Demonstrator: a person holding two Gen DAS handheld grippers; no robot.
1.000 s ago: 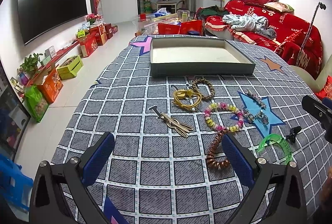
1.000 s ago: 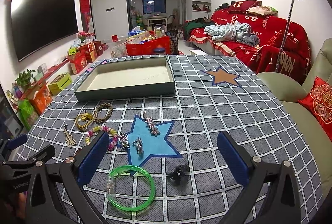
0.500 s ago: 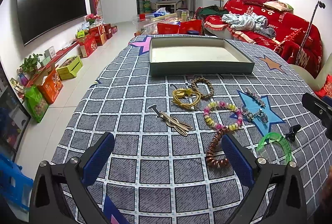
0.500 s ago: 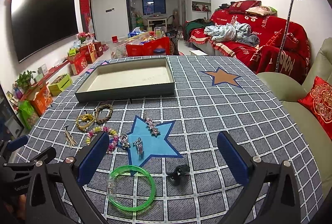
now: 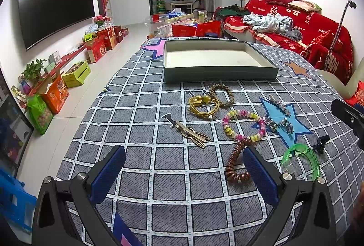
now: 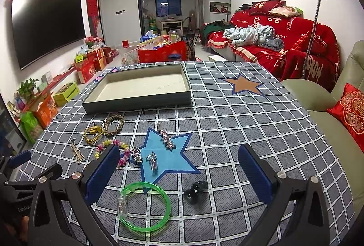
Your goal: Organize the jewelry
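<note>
Left gripper (image 5: pixel 184 168) and right gripper (image 6: pixel 178 168): both spread wide, empty, barely shifted from a second ago. Jewelry scattered mid-tablecloth (image 6: pixel 227 132), green bangle (image 6: pixel 145 207) nearest the near edge; tray (image 6: pixel 136 101) bare toward the far edge, sorting unstarted.

The grey tray (image 6: pixel 136 101) is sat empty at the far side. Jewelry is scattered flat in front of it: braided bracelet (image 5: pixel 221 94) touching a yellow cord (image 5: pixel 203 105), pastel bead bracelet (image 5: pixel 242 124), coppery coil (image 5: pixel 236 160), green bangle (image 6: pixel 144 208), black clip (image 6: pixel 195 188).
</note>
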